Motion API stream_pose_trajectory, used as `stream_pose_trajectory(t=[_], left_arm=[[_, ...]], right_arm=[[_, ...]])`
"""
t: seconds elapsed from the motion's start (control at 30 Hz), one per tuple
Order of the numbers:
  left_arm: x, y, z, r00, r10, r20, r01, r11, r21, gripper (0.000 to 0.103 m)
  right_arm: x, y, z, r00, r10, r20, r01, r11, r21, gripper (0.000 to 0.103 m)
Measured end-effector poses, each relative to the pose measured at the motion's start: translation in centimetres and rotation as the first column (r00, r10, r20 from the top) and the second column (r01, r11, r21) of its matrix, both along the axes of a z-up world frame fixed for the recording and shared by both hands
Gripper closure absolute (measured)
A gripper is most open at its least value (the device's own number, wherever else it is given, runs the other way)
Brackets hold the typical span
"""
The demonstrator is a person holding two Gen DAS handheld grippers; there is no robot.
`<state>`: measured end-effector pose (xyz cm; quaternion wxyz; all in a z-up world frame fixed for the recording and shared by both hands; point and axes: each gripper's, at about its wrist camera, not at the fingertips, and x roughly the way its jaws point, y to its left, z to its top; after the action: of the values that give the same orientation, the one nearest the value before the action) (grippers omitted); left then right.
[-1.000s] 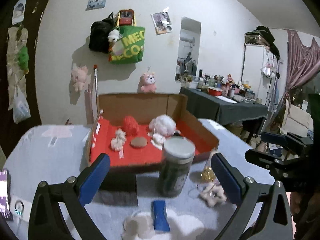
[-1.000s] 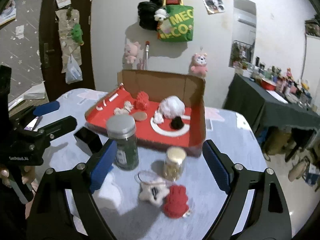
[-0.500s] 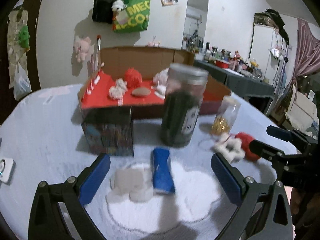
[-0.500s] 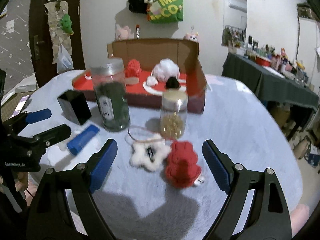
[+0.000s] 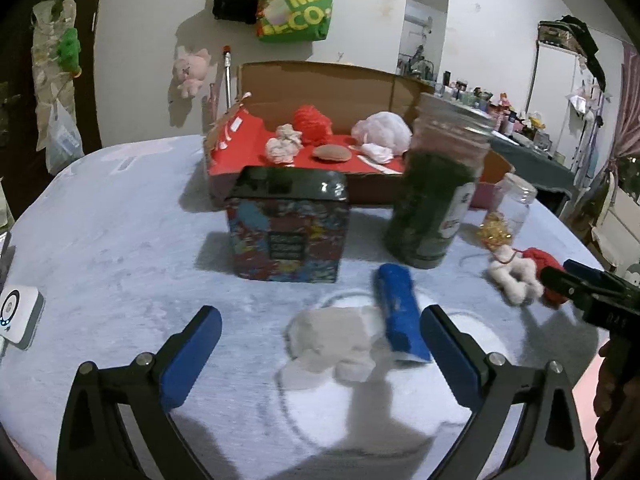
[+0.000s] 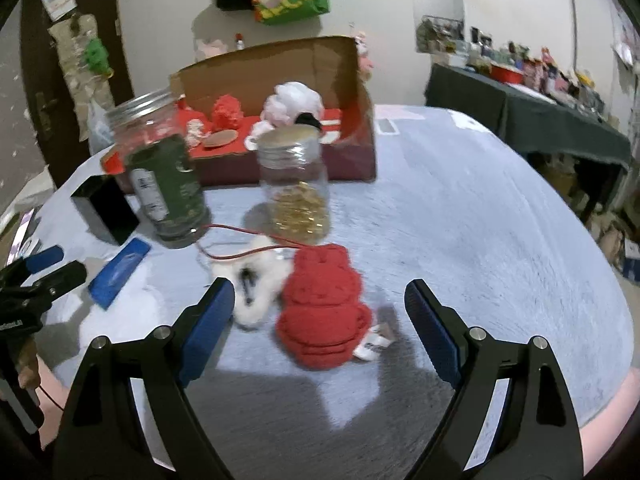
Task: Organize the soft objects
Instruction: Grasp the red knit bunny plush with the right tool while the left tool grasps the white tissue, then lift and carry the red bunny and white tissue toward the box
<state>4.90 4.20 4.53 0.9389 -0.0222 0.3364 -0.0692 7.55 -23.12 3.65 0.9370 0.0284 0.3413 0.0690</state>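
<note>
A red knitted plush (image 6: 322, 308) lies on the blue-grey tablecloth between the open fingers of my right gripper (image 6: 320, 320). A white star plush (image 6: 256, 280) with a red cord lies just left of it. My left gripper (image 5: 316, 344) is open low over a white fluffy plush (image 5: 340, 340) with a blue flat object (image 5: 400, 312) resting on its right side. The red plush (image 5: 540, 260) and star plush (image 5: 514, 274) also show at right in the left wrist view. A cardboard box with red lining (image 5: 240, 148) holds several soft toys.
A green-filled jar (image 6: 164, 172), a jar of gold bits (image 6: 296, 192) and a colourful tin (image 5: 288, 224) stand before the box. A black box (image 6: 104, 208) sits at left. A white device (image 5: 20, 316) lies at the table's left edge.
Both grippers came down and forward toward the table. The right one now frames the red plush; the left one is close over the white plush and blue object.
</note>
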Motion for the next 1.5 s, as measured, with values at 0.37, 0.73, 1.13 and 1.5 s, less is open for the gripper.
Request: stream_pose_trajectory(t=[0.37, 0.73, 1.13, 1.5], left_arm=[[0.7, 1.0, -1.5, 0.998, -0.047, -0.052, 0.048, 0.999, 0.018, 0.058], [-0.3, -0.1, 1.2, 0.992, -0.127, -0.002, 0.127, 0.991, -0.035, 0.089], [0.7, -4.8, 1.3, 0.958, -0.286, -0.014, 0.282, 0.951, -0.123, 0.089], [1.3, -5.8, 0.8, 0.951, -0.308, -0.031, 0.300, 0.943, -0.147, 0.089]], right_arm=[[0.7, -2.2, -1.2, 0.998, 0.035, -0.045, -0.028, 0.988, 0.152, 0.063], [-0.9, -1.8, 2.1, 0.995, 0.080, 0.066, -0.092, 0.973, 0.214, 0.064], [-0.3, 3.8, 1.1, 0.972, 0.230, 0.043, -0.233, 0.945, 0.230, 0.064], [0.5, 5.2, 0.4, 0.966, 0.260, 0.018, -0.257, 0.938, 0.232, 0.064]])
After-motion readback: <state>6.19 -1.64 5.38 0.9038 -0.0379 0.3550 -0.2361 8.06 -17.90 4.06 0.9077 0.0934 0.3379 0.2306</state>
